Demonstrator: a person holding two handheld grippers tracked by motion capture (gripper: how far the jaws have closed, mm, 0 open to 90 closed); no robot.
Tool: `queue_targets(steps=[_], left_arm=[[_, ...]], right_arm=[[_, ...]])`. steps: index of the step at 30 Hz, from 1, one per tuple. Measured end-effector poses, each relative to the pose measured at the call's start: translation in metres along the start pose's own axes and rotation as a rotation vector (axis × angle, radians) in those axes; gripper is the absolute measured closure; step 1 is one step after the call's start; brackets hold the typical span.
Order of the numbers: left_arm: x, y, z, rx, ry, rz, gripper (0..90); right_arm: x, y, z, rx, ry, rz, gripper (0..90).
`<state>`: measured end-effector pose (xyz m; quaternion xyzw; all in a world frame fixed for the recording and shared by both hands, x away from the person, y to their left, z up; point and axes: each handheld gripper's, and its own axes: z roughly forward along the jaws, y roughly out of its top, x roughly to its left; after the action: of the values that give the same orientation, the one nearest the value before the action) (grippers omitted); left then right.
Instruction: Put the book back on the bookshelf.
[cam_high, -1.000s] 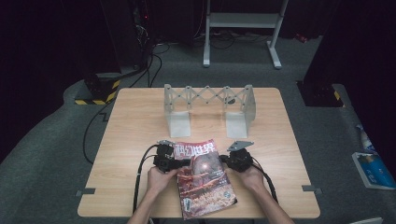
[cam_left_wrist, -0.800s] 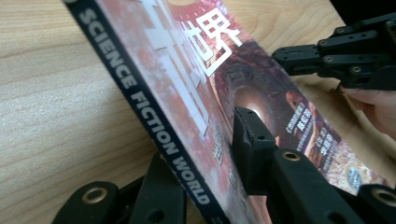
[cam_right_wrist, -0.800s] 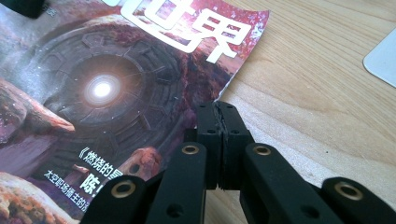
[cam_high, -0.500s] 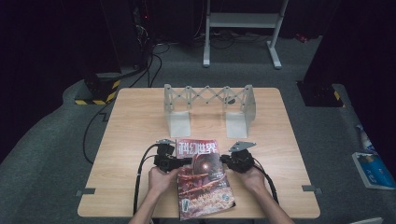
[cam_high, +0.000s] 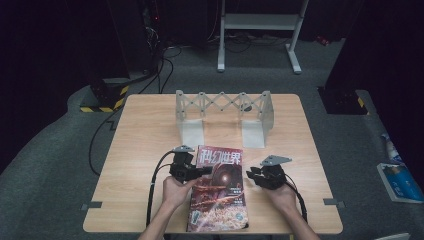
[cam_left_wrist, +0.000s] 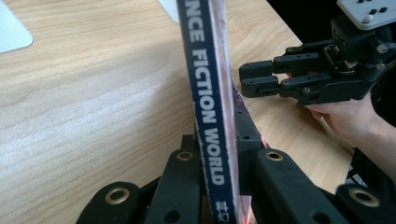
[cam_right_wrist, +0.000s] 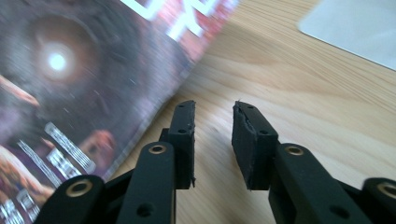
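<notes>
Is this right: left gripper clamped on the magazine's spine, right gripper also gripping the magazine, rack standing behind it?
Not quite. The right gripper grips nothing: the right gripper view shows its jaws apart, with bare table between them, beside the magazine; they have just been opening. The left gripper is clamped on the spine, and the rack stands behind it.

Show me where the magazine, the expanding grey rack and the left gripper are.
magazine (cam_high: 219, 195), high view, middle of its cover.
expanding grey rack (cam_high: 222, 103), high view, its lattice.
left gripper (cam_left_wrist: 219, 154), left gripper view, between the fingertips, shut on the magazine's spine.
</notes>
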<state>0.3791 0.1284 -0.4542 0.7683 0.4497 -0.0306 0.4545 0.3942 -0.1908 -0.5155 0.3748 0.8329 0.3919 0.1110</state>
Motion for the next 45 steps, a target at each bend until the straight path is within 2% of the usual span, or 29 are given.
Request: queue_targets(steps=[4, 12, 19, 24, 28, 39, 45], left_arm=[[-0.004, 0.003, -0.003, -0.008, -0.008, 0.011, 84.1], [-0.009, 0.009, -0.011, -0.036, -0.023, 0.023, 84.2], [-0.015, 0.016, -0.021, -0.066, -0.026, 0.046, 84.2], [-0.018, 0.022, -0.026, -0.082, -0.022, 0.059, 84.2], [-0.02, 0.028, -0.033, -0.104, -0.015, 0.067, 84.2], [-0.023, 0.042, -0.052, -0.143, 0.009, 0.086, 84.2], [-0.022, 0.049, -0.062, -0.163, 0.039, 0.1, 84.2]], right_arm=[[-0.011, -0.013, -0.015, -0.013, -0.044, 0.044, 62.6], [-0.03, -0.033, -0.033, -0.05, -0.168, 0.08, 54.9], [-0.041, -0.045, -0.041, -0.067, -0.247, 0.098, 50.5], [-0.042, -0.05, -0.041, -0.082, -0.264, 0.11, 48.7], [-0.04, -0.051, -0.038, -0.093, -0.284, 0.075, 46.5], [-0.037, -0.054, -0.039, -0.11, -0.29, 0.076, 46.1], [-0.037, -0.054, -0.039, -0.11, -0.291, 0.077, 46.0]])
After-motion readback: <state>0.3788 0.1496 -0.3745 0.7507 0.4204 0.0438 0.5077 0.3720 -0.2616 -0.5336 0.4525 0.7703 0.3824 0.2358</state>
